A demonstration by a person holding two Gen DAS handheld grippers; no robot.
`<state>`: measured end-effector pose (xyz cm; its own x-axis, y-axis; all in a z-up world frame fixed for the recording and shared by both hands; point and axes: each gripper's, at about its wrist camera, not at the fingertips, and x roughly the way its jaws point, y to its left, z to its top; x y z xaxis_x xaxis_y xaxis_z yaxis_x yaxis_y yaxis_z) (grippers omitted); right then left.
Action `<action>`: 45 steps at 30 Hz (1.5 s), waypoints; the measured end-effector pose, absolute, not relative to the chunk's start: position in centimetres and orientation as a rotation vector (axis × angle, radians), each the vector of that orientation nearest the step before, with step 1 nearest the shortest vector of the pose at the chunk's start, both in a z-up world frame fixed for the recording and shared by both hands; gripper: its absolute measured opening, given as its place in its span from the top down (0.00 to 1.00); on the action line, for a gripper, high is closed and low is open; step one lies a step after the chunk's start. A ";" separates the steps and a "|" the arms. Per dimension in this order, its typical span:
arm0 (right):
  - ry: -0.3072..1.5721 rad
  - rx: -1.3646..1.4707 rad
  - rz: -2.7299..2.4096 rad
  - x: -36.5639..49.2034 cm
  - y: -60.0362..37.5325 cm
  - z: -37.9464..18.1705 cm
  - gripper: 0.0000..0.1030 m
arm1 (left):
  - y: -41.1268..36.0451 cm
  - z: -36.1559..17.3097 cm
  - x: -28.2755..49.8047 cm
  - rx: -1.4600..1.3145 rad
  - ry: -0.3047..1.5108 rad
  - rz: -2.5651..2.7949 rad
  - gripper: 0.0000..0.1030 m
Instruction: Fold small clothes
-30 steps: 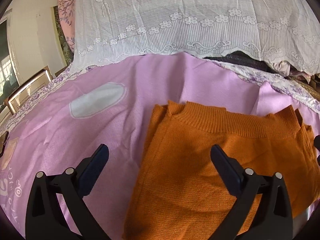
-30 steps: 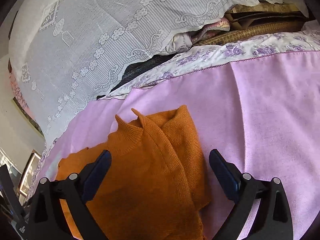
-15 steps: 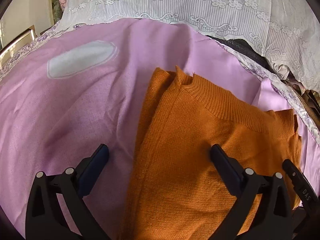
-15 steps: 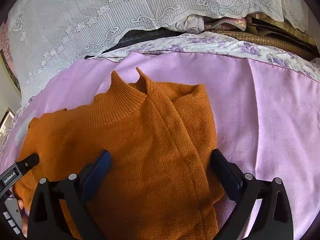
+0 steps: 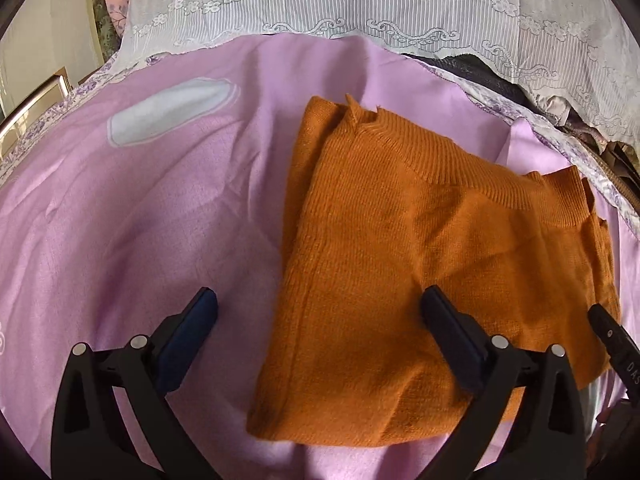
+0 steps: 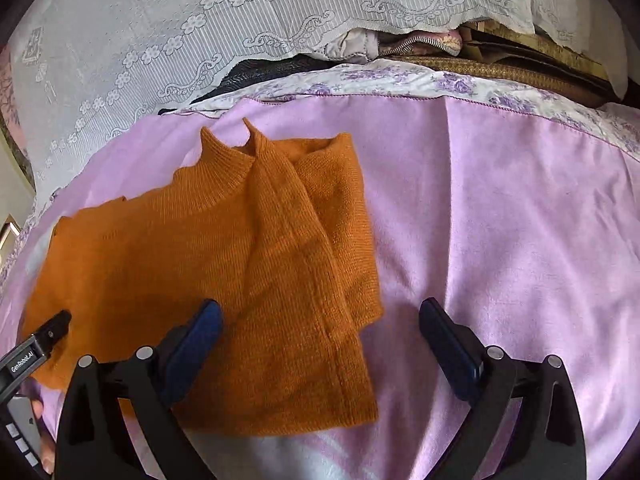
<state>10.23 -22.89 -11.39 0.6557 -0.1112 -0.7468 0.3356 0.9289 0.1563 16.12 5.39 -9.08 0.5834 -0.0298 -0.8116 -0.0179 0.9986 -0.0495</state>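
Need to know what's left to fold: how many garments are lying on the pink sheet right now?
1. An orange knit sweater, partly folded, lies on the pink sheet, under both open tools, the left tool and the right tool. More clothes may lie outside these views.

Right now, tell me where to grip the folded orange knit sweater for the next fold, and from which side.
Probably the near bottom corners of the orange knit sweater. Its ribbed collar points away, its hem edge lies nearest, so come in low from the near side with both open grippers, left gripper and right gripper, pinching all layers.
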 end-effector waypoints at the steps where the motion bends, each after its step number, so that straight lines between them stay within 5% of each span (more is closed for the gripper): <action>1: 0.819 0.311 -0.242 9.9 -23.1 -11.4 0.03 | 5.8 -8.8 15.6 -0.075 0.944 -0.008 0.04; 11: 0.605 0.748 0.058 4.7 -28.9 -12.0 0.03 | 6.0 -6.9 10.3 -0.075 0.854 0.006 0.04; 27: 0.653 0.786 0.111 4.7 -29.3 -11.8 0.03 | -4.2 -8.6 5.4 0.342 0.842 -0.095 0.04; 37: 0.762 1.123 0.280 5.7 -31.2 -12.3 0.10 | -2.1 -9.2 7.1 0.202 0.943 -0.113 0.04; 45: 0.862 1.089 0.236 6.0 -30.6 -12.7 0.16 | 0.1 -8.5 8.2 0.082 1.002 -0.166 0.04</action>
<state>6.04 -30.60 -12.66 0.6625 0.5619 -0.4953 0.2317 0.4751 0.8489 8.17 0.14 -8.53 0.5275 -0.1012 -0.8435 0.1766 0.9842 -0.0076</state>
